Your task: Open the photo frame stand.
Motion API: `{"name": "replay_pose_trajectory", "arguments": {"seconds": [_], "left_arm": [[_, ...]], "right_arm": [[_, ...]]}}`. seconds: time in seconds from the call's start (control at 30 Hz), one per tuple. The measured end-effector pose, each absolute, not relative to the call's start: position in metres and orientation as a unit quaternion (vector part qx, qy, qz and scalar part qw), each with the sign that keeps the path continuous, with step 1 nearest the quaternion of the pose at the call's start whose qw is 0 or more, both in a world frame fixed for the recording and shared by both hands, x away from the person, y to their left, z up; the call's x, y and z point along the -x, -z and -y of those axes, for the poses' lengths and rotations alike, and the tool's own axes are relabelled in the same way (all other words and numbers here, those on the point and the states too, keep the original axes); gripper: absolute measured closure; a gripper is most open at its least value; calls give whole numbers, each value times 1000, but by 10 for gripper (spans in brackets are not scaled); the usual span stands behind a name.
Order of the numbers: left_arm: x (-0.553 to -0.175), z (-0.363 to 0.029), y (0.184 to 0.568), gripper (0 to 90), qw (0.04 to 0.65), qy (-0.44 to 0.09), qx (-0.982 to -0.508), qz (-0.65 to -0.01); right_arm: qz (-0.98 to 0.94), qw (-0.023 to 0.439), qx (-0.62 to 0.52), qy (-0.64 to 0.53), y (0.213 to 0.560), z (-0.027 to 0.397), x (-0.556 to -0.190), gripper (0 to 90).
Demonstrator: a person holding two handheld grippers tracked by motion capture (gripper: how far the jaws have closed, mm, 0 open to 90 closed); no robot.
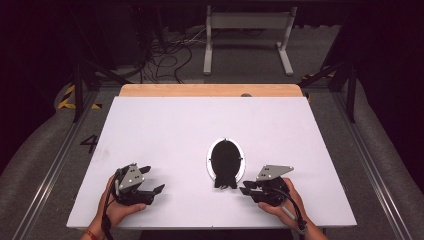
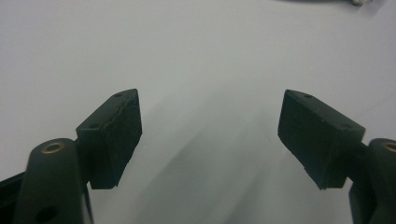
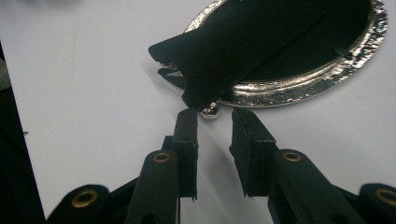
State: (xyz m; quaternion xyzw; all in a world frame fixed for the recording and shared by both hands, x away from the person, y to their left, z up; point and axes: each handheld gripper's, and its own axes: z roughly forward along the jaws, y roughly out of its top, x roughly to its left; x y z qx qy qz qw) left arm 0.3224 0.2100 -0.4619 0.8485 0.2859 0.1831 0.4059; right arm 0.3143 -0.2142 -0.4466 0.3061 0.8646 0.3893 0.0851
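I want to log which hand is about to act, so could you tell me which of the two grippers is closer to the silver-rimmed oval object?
The right gripper: its narrowly parted jaws nearly reach the silver-rimmed oval object, while the left gripper sits wide open over bare table.

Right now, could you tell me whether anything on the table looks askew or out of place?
Yes: the black cloth does not sit fully inside the oval silver tray. One end spills over the rim onto the white table, just ahead of the right gripper, whose jaws stand slightly apart with nothing between them.
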Motion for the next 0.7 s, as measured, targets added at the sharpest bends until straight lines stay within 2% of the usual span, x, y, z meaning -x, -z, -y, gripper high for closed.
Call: {"name": "replay_pose_trajectory", "arguments": {"seconds": [0.53, 0.7], "left_arm": [[-324, -201, 463, 222, 398, -173, -858, -275], [-325, -198, 464, 220, 397, -168, -860, -274]], "right_arm": [[-884, 88, -291, -355, 452, 191, -320, 665], [-877, 70, -299, -369, 454, 192, -325, 634]]}}
